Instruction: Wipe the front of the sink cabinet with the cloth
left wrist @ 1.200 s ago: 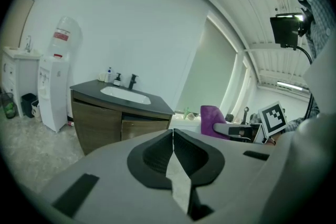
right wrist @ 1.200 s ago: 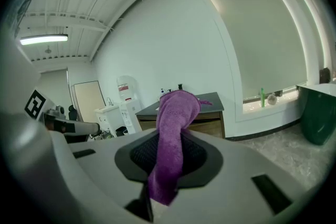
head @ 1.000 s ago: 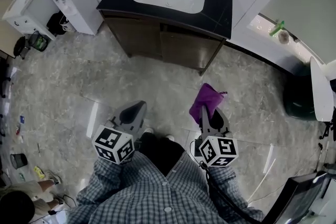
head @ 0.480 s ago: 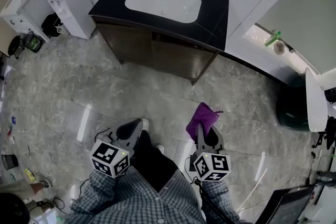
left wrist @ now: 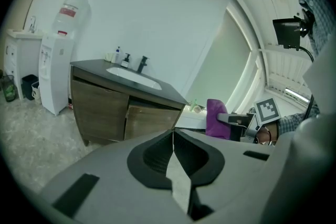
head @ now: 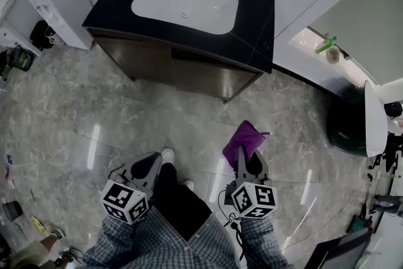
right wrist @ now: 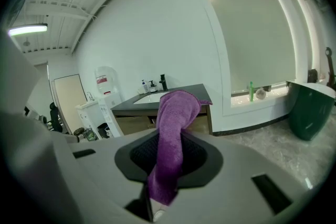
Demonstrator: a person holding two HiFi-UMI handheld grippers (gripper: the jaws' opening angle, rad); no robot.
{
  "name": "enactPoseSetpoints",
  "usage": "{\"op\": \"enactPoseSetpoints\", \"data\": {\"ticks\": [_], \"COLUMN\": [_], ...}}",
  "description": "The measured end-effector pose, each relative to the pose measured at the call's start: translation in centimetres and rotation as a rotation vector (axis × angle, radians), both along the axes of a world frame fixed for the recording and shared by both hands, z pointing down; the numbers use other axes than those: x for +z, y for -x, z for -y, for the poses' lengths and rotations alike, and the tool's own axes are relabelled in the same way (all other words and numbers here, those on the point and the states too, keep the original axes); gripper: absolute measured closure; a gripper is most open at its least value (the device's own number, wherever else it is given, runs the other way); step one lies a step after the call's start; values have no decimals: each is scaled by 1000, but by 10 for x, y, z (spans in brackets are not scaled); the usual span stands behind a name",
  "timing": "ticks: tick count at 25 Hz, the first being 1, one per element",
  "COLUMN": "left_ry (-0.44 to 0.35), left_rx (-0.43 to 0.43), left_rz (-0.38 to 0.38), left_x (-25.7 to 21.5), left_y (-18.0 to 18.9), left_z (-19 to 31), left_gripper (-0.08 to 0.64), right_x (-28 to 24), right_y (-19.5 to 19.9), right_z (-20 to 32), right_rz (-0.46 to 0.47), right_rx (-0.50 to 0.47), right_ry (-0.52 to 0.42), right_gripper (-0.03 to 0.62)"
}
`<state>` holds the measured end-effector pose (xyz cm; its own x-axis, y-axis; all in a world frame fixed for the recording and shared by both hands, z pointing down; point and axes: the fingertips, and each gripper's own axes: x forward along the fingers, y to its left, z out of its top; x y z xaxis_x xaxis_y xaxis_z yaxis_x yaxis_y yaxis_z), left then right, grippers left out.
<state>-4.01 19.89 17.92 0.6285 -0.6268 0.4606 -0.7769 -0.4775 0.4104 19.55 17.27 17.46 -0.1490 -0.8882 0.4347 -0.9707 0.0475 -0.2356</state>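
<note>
I see the purple cloth pinched in my right gripper. Its soft end sticks up and flops over. The sink cabinet is brown wood with a black top and a white bowl. Its doors are shut. It stands well apart from the cloth.

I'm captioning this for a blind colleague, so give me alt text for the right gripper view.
A purple cloth is clamped between the jaws of the right gripper and sticks out past them. Beyond it, a dark-topped sink cabinet stands against a white wall, with a water dispenser to its left and a dark green bin at far right.
</note>
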Motion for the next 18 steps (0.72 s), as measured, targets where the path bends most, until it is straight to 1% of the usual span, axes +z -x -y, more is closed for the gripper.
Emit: {"op": "enactPoseSetpoints", "data": {"ticks": [3,6,8,11,15,18], "left_ry": [28,30,34,57,95,93], "left_rx": [10,41,67,83,88,88], "left_rz": [-2,26,38,36,14,17], "left_x": [14,26,38,62,101,131], "left_y": [11,20,24,27,20,12], "left_z": [29,59,74,92,108,121], "left_gripper": [545,545,545,544,544,544], "right_x": [17,32,43,63,89,116], "right_y": [0,-5,-13,-24,-40,-53], "right_z": [29,59,78,105,137,158], "right_rz": [-20,-55,-81,-106,-147,-158], "right_rx": [30,67,95,128,146,165], "right_ry": [34,53,50,42,15,4], "right_gripper": [509,509,509,509,509,509]}}
